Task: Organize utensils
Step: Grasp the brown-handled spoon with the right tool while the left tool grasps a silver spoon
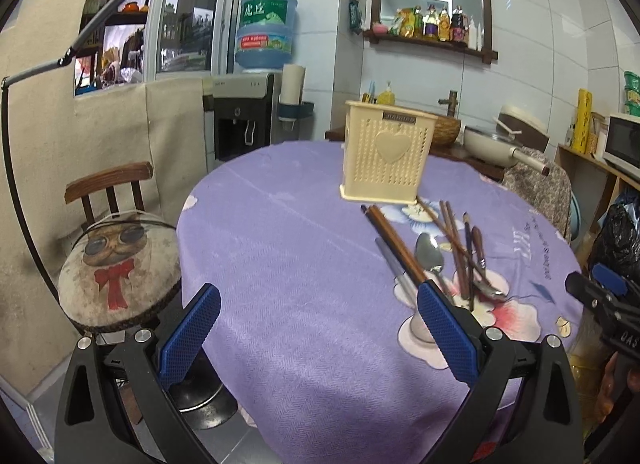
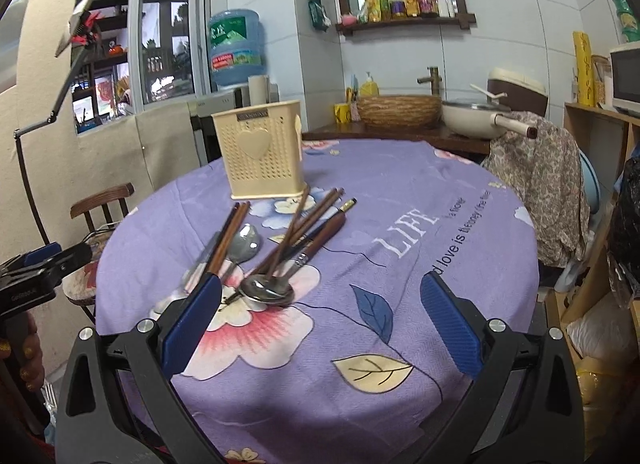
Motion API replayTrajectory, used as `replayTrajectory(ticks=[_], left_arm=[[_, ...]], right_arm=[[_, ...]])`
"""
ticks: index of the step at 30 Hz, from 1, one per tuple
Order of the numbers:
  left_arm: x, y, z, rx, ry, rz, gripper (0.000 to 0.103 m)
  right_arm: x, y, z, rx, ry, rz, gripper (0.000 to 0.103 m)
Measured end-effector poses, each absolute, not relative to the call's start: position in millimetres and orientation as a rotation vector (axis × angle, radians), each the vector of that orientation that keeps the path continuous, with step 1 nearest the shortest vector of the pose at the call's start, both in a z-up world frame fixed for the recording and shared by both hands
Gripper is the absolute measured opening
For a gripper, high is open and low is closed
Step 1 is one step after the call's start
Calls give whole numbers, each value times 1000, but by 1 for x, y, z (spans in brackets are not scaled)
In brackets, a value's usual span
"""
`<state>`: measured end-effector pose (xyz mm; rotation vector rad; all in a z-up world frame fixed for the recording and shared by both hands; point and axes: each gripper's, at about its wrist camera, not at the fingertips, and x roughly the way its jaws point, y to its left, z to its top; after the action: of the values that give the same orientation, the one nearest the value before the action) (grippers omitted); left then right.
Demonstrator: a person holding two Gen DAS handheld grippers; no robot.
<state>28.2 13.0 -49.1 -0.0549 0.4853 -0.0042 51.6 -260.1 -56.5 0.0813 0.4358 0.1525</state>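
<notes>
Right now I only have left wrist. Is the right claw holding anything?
Observer: No. The right wrist view shows the right claw open, with only tablecloth in the gap.
Operator: What's nearest to it?
Observer: A spoon. Its bowl lies just beyond the claw's left finger, at the near end of the utensil pile.
Operator: Anything on the cloth right of the pile?
Observer: No objects, only printed leaves and "LIFE" lettering. The holder stands upright beyond the pile.
</notes>
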Motion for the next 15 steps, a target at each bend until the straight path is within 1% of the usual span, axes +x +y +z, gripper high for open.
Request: replayTrajectory(ticks=[4, 7, 9, 12, 14, 15], left_arm=[[42, 16, -46, -65, 514, -25, 97], [60, 14, -39, -65, 533, -47, 95], [75, 10, -37, -54, 560, -68, 92], [101, 1, -38, -19, 647, -94, 87], [115, -5, -40, 4, 693, -107, 81], [120, -8, -42, 19, 710, -116, 79]], right_arm=[[79, -262, -56, 89, 493, 196, 98], [104, -257, -52, 82, 536, 254, 98], [119, -253, -48, 81, 560, 283, 98], [138, -246, -42, 33, 565, 288, 98], [151, -243, -41, 1, 575, 275, 98], [158, -242, -42, -11, 590, 266, 98]])
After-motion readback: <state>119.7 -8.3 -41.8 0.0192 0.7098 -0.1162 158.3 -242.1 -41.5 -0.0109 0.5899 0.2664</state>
